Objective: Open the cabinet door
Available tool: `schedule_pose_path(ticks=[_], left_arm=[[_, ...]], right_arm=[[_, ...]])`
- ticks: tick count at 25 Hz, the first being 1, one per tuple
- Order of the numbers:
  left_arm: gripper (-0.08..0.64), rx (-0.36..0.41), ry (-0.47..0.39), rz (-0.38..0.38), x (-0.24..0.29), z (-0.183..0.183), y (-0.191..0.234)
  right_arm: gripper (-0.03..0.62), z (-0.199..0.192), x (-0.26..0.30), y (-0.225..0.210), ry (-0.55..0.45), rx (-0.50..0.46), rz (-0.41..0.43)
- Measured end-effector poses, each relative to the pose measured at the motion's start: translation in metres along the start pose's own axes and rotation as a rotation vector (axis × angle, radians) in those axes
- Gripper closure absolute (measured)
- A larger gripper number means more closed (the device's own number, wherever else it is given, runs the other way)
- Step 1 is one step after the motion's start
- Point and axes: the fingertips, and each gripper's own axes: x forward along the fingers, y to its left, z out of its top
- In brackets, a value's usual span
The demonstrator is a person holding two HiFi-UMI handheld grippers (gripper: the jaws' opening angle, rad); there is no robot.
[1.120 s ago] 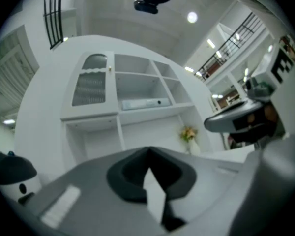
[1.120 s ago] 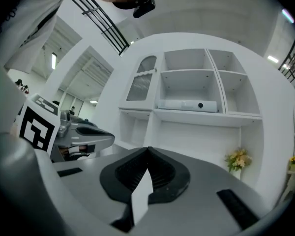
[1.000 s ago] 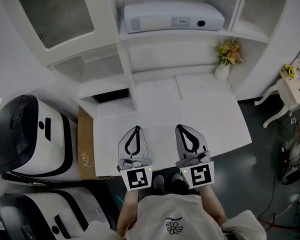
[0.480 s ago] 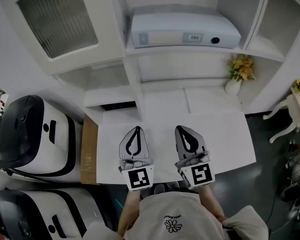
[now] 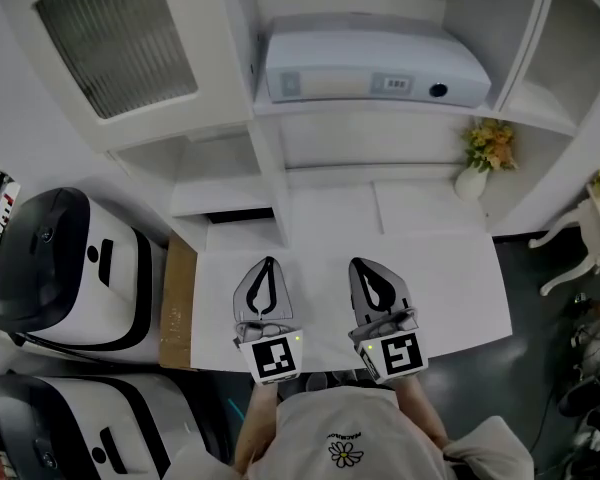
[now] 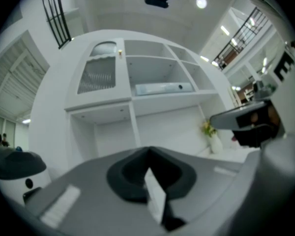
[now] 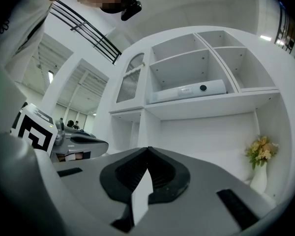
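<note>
- Head view: left gripper (image 5: 266, 268) and right gripper (image 5: 364, 270) are both closed and empty, side by side and low over the near edge of the table (image 5: 450, 268). Both point at the cabinet (image 5: 280, 183).
- The door (image 5: 115, 38) is the ribbed-glass panel at the cabinet's upper left. It is well apart from both grippers, above and left of the left one. Nothing is touching it.
- Step: I'd say approach only. There's no contact yet and the door looks shut.
- Left gripper view: jaws together, nothing between them. The door (image 6: 99, 73) is ahead and high, with an arched top, frosted ribbed glass and a white frame. A small brass-looking knob (image 6: 120, 53) sits near the top of its right edge.
- Right gripper view: jaws together, also empty. The door (image 7: 130, 82) is up and to the left, flush with the open shelves beside it.
- Next move, as I judge it: raise the left gripper to the knob, since it's the nearer one. Spread the jaws, close them on the knob, then pull along the door's arc. The hinges are probably on the left, given where the knob is.
- Risk: the knob is small, so the grip could slip.
</note>
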Motion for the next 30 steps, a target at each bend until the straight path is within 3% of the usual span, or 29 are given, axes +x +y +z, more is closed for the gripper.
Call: schedule_pose_path(ticks=[6,14,17,21,30], left_arm=[[0.526,-0.008,-0.018,-0.013,0.017,0.022,0.006],[0.380,0.013,-0.176,0.009,0.079,0.147,0.049],[0.339,0.006,-0.234,0.052,0.102,0.190,0.073],[0.296,0.056,-0.308,0.146,0.124,0.236,0.099],[0.261,0.131,-0.333,0.351,0.162,0.267,0.117]], right_arm=[[0.592,0.003,0.000,-0.002,0.001,-0.005,0.001],[0.592,0.019,0.003,-0.004,-0.043,-0.010,0.004],[0.592,0.024,0.002,-0.005,-0.062,0.003,-0.002],[0.592,0.029,0.000,-0.009,-0.081,0.011,-0.009],[0.592,0.031,-0.003,-0.016,-0.098,0.019,-0.025]])
